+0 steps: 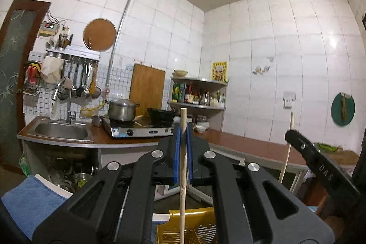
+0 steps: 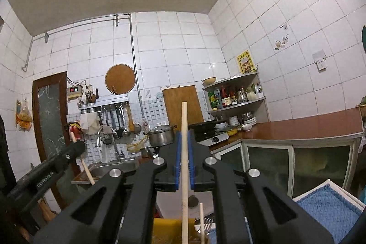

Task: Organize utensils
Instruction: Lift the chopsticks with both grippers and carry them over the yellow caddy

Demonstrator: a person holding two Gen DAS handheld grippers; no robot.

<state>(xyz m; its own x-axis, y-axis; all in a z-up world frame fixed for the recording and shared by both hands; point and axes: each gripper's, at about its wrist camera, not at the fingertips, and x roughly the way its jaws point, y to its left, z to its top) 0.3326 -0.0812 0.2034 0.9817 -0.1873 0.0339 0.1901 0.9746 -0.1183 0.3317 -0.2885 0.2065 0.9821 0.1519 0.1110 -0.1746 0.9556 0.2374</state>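
My left gripper (image 1: 183,133) is shut on a wooden chopstick (image 1: 182,175) that stands upright between its blue pads, its lower end over a yellow slotted utensil basket (image 1: 194,228). My right gripper (image 2: 184,141) is shut on a second upright wooden chopstick (image 2: 184,164) above the same yellow basket (image 2: 164,230). A third thin stick (image 2: 201,221) stands beside it in the basket. The right gripper's body (image 1: 320,166) and its chopstick (image 1: 287,152) show at right in the left wrist view; the left gripper's body (image 2: 45,173) shows at left in the right wrist view.
A blue towel (image 1: 29,202) on a white tray lies at lower left, also at lower right in the right wrist view (image 2: 329,209). Beyond are a brown counter (image 1: 240,141) with a sink (image 1: 60,130), a gas stove (image 1: 139,129), a steel pot (image 1: 122,110) and a corner shelf (image 1: 199,93).
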